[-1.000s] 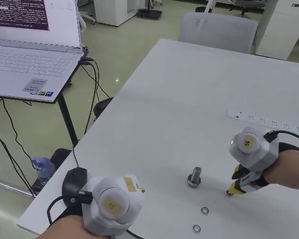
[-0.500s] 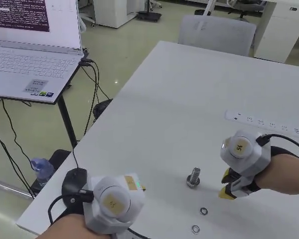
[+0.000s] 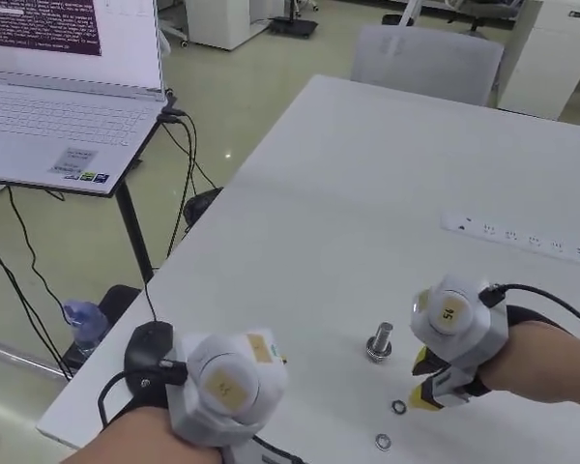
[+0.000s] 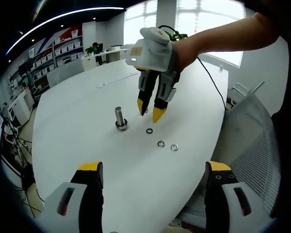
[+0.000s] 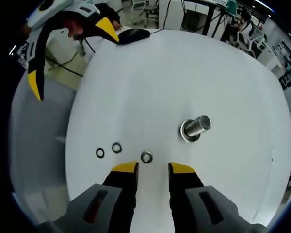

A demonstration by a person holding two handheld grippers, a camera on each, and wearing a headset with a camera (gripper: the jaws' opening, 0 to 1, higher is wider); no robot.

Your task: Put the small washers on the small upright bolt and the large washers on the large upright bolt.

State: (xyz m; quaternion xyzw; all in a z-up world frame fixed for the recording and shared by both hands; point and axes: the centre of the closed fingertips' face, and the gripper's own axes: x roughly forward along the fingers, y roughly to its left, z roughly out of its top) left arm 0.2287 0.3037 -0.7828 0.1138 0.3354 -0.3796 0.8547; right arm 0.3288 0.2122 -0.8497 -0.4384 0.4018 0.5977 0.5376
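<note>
One upright bolt [image 3: 378, 343] stands on the white table [image 3: 367, 193], seated in a wide washer. Three small washers lie loose in front of it, the nearest [image 5: 146, 157] just ahead of my right gripper [image 5: 154, 167], whose jaws stand a little apart with nothing between them. The other two washers [image 5: 117, 147] [image 5: 100, 153] lie to its left. In the head view the right gripper [image 3: 422, 382] hovers right of the bolt, above a washer [image 3: 398, 407]. My left gripper [image 4: 154, 167] is wide open and empty near the table's front edge, facing the bolt [image 4: 120, 118].
A power strip [image 3: 522, 239] lies at the back right of the table. A black mouse [image 3: 150, 346] sits at the front left corner. A laptop [image 3: 68, 106] stands on a side stand to the left, and a grey chair [image 3: 425, 58] is behind the table.
My right gripper has moved left and nearer, from right of the bolt to just over the washers. The left gripper has stayed put.
</note>
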